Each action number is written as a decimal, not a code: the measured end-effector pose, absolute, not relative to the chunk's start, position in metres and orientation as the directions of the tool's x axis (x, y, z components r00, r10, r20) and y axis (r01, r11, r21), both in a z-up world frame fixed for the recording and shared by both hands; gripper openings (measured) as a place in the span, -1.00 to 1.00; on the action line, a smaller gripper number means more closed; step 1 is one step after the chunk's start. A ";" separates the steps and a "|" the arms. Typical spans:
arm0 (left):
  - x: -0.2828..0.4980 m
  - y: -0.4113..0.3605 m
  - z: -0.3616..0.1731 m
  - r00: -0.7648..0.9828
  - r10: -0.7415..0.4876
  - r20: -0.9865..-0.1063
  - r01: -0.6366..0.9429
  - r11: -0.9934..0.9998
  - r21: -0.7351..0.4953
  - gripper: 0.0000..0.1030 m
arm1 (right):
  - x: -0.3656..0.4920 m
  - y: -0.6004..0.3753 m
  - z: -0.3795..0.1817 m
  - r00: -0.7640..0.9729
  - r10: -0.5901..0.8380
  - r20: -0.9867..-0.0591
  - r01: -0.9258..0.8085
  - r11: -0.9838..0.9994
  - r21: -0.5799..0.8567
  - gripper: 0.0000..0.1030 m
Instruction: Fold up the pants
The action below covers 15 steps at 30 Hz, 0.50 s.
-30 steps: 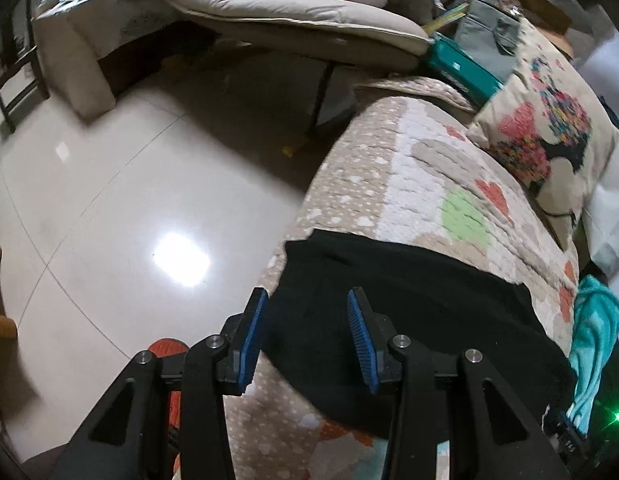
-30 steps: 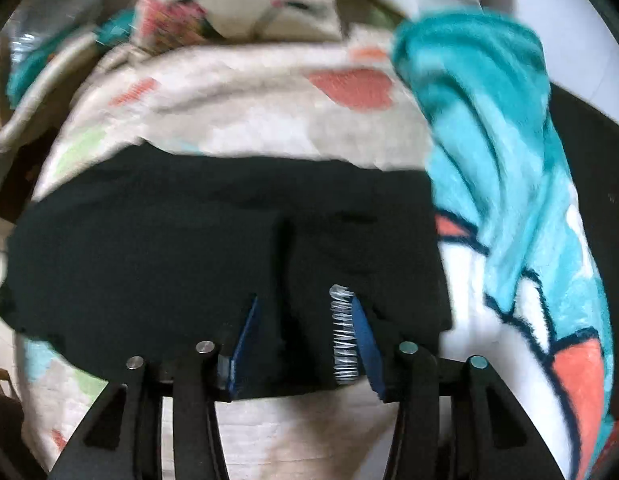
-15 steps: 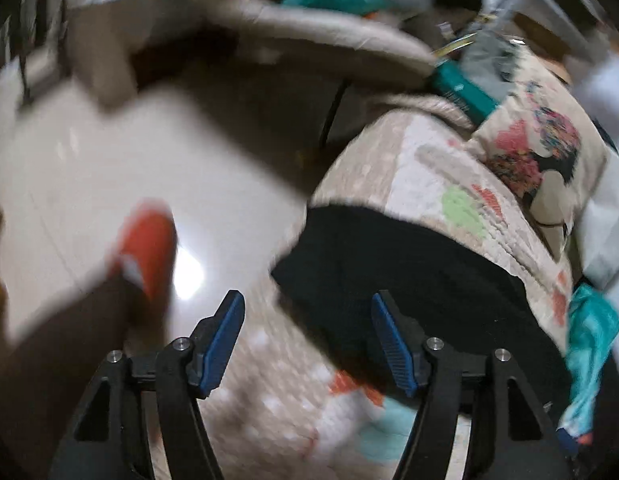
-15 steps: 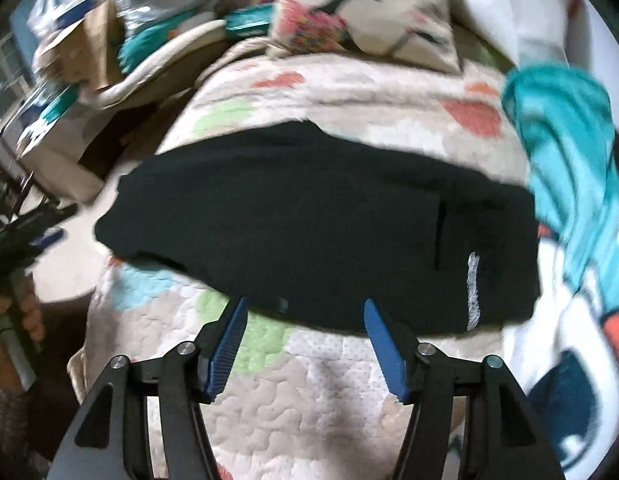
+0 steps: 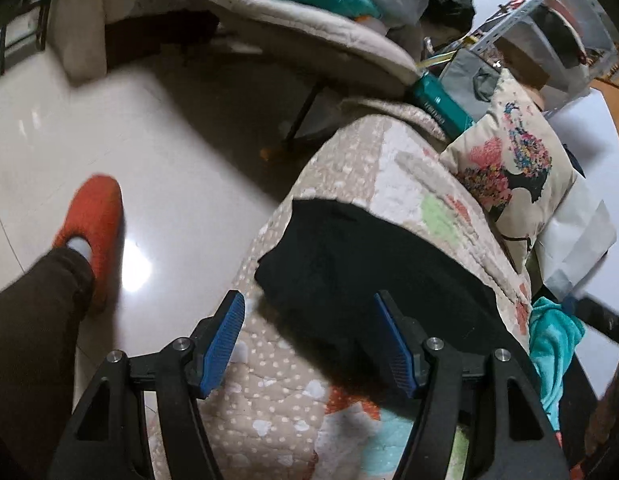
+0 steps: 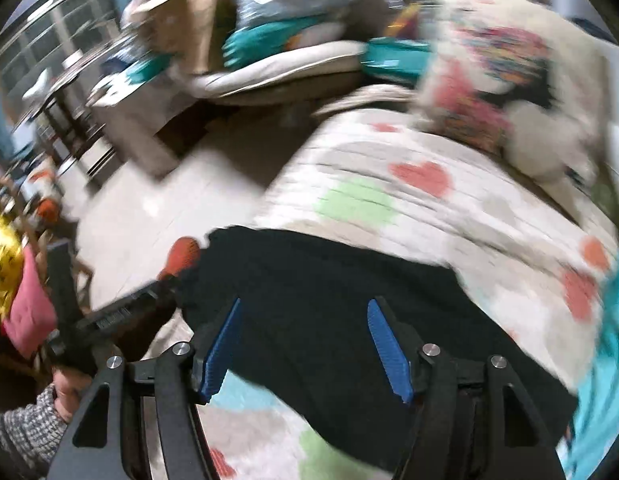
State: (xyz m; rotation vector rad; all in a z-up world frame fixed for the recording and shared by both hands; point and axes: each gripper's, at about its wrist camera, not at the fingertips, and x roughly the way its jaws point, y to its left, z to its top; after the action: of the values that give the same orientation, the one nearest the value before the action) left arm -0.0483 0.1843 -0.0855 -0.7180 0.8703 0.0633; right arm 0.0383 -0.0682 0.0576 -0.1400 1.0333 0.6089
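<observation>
- Pants [image 5: 373,280], black and folded, lie mid-frame across the quilt [image 5: 277,392].
- Left gripper [image 5: 309,344] spread wide, empty.
- Right gripper [image 6: 305,348] likewise wide, holding nothing, above the pants.

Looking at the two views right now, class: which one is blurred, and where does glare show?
The right wrist view is smeared by motion, so the cushion and quilt are streaky. The left wrist view is mostly sharp, with a bright glare patch on the floor beside the orange slipper.
</observation>
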 end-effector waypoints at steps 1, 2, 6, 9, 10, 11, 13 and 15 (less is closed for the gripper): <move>-0.045 0.186 -0.089 0.652 -0.243 -0.718 -0.336 0.757 -0.561 0.26 | 0.050 -0.051 0.051 0.327 0.422 -0.845 -0.560 0.807 0.186 0.33; -0.043 0.188 -0.092 0.644 -0.252 -0.722 -0.344 0.748 -0.568 0.26 | 0.058 -0.038 0.045 0.302 0.431 -0.851 -0.576 0.793 0.197 0.33; -0.038 0.195 -0.105 0.612 -0.242 -0.753 -0.406 0.721 -0.561 0.26 | 0.087 0.031 0.008 0.187 0.415 -0.890 -0.671 0.715 0.193 0.33; -0.033 0.195 -0.119 0.575 -0.271 -0.772 -0.428 0.704 -0.567 0.26 | 0.098 0.078 -0.020 0.139 0.368 -0.919 -0.744 0.652 0.149 0.33; -0.031 0.195 -0.124 0.566 -0.286 -0.773 -0.433 0.696 -0.574 0.27 | 0.101 0.094 -0.030 0.122 0.352 -0.928 -0.767 0.627 0.136 0.33; -0.029 0.194 -0.127 0.557 -0.295 -0.776 -0.437 0.691 -0.576 0.27 | 0.103 0.107 -0.038 0.110 0.335 -0.936 -0.786 0.606 0.124 0.33; -0.025 0.191 -0.131 0.554 -0.299 -0.777 -0.439 0.688 -0.578 0.34 | 0.103 0.127 -0.052 0.083 0.309 -0.948 -0.820 0.561 0.111 0.33; -0.021 0.188 -0.132 0.556 -0.286 -0.781 -0.438 0.697 -0.567 0.42 | 0.105 0.144 -0.068 0.084 0.259 -0.962 -0.846 0.528 0.068 0.33</move>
State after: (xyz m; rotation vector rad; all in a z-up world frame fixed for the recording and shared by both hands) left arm -0.0208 0.1881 -0.1316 -0.8305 1.0085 0.1035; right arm 0.1052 0.1445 -0.0683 -0.6062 1.2174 0.9040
